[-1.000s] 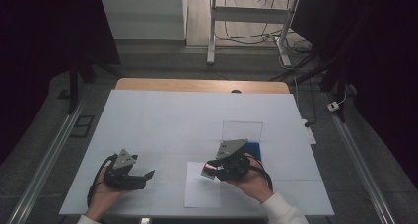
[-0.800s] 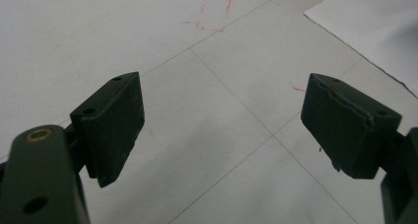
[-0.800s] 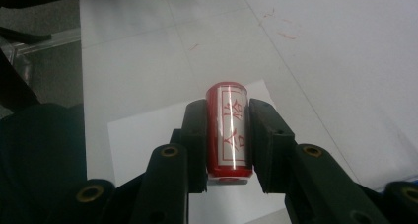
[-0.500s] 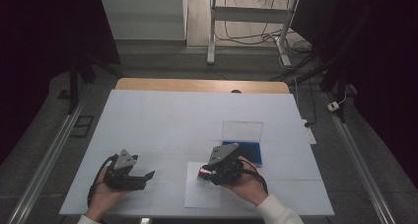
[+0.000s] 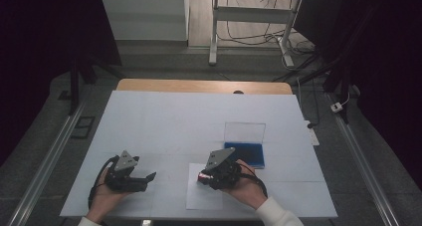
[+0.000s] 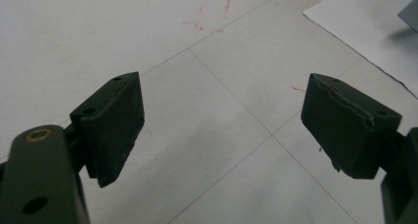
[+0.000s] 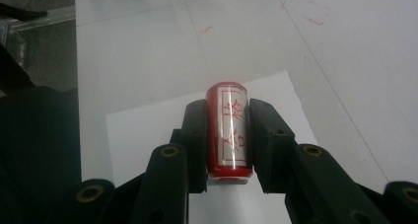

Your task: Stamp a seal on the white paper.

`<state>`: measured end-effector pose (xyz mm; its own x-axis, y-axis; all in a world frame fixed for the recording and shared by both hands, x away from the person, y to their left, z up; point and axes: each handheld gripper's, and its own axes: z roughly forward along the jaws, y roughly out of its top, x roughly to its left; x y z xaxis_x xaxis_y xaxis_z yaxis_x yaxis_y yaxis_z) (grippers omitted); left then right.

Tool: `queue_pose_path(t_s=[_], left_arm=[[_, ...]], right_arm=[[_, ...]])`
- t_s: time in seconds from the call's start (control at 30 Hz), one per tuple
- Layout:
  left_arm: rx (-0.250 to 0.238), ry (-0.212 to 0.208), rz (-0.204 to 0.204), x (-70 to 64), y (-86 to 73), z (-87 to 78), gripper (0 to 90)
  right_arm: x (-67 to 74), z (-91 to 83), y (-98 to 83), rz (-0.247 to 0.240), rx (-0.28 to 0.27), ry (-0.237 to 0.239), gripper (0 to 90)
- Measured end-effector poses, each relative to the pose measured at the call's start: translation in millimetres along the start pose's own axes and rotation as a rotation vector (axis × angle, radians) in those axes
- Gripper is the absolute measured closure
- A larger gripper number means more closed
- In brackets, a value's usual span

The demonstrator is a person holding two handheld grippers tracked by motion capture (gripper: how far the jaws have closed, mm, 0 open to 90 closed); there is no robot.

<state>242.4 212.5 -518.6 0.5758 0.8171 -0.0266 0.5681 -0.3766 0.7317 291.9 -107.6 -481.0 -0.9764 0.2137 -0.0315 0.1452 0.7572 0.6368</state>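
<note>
**Stamp clamped over the paper, left tongs wide**

Nearest the person, the right gripper (image 5: 206,177) is clenched on a red stamp (image 7: 227,132), its jaws pressing both long sides. The stamp's face shows red characters inside a red frame on white; they are too glary to read. The stamp's lower end is cut off behind the jaws. It hangs over a white sheet of paper (image 5: 196,198), whose near part is covered by the hand.

The left gripper (image 5: 144,178) rests released on the table (image 5: 164,121), with only bare surface between the wide jaws. Faint red marks on the table (image 6: 212,14) make no legible shape.

Farther back sits a blue ink pad (image 5: 249,154) with its clear lid (image 5: 244,134) raised upright.
</note>
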Motion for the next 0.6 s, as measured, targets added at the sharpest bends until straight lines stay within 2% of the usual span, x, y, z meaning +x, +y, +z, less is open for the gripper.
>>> queue_pose_path(t_s=[0.6], left_arm=[[0.001, 0.001, 0.000, 0.0, -0.1, 0.3, 17.2]], right_arm=[[1.4, 9.0, -1.9, -0.010, 0.033, -0.002, 69.4]])
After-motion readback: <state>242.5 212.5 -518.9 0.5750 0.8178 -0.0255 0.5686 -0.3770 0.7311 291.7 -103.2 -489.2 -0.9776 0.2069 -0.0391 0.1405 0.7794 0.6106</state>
